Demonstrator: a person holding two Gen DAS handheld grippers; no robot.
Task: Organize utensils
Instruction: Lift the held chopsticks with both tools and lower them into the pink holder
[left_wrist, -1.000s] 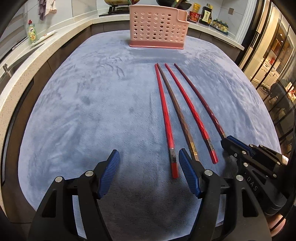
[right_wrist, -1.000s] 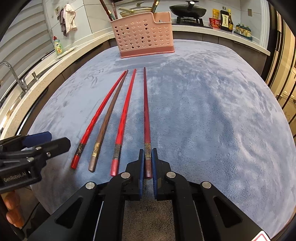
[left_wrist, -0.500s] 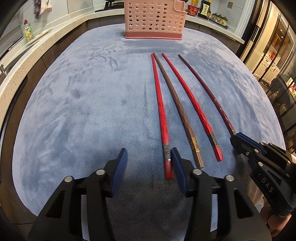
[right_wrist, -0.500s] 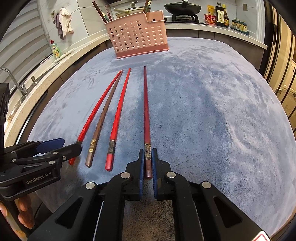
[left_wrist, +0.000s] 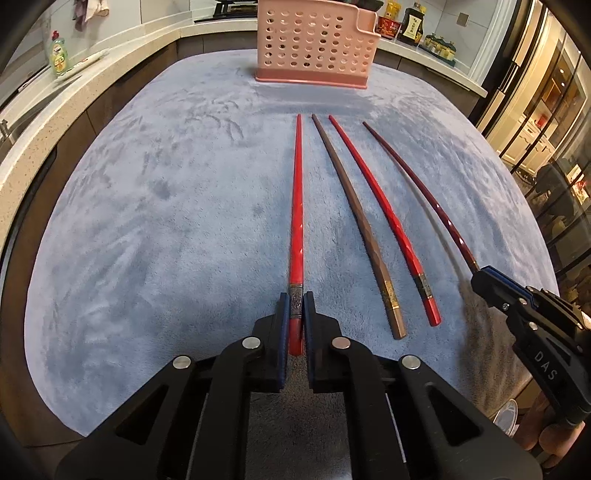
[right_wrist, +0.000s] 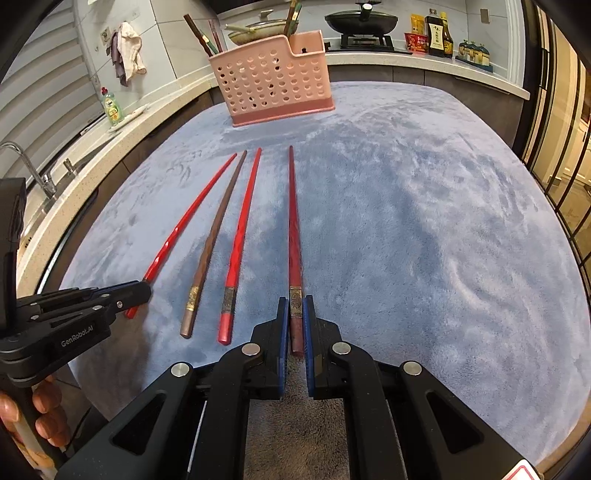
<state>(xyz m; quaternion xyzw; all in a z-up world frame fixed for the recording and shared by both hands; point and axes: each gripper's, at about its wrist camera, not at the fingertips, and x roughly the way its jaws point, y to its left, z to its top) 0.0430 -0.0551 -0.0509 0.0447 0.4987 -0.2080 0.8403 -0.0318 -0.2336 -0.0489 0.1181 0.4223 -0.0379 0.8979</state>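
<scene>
Several chopsticks lie side by side on a blue-grey plush mat (left_wrist: 155, 221), tips toward a pink perforated utensil holder (left_wrist: 316, 40) at the far edge. My left gripper (left_wrist: 296, 301) is shut on the thick end of the leftmost bright red chopstick (left_wrist: 296, 206). A brown chopstick (left_wrist: 354, 210) and a second red chopstick (left_wrist: 384, 214) lie free in the middle. My right gripper (right_wrist: 296, 306) is shut on the thick end of the dark red chopstick (right_wrist: 293, 214), the rightmost one. Both held chopsticks rest along the mat.
The pink holder (right_wrist: 271, 79) has several chopsticks standing in it. A stone counter (right_wrist: 92, 147) with a green soap bottle (right_wrist: 111, 107) and a tap (right_wrist: 22, 166) runs along the left. A wok (right_wrist: 360, 18) and sauce bottles (right_wrist: 436, 31) stand behind.
My left gripper shifted right over the leftmost red chopstick and its jaws went from wide open to shut on the thick end. The right gripper kept its grip on the dark red chopstick.
</scene>
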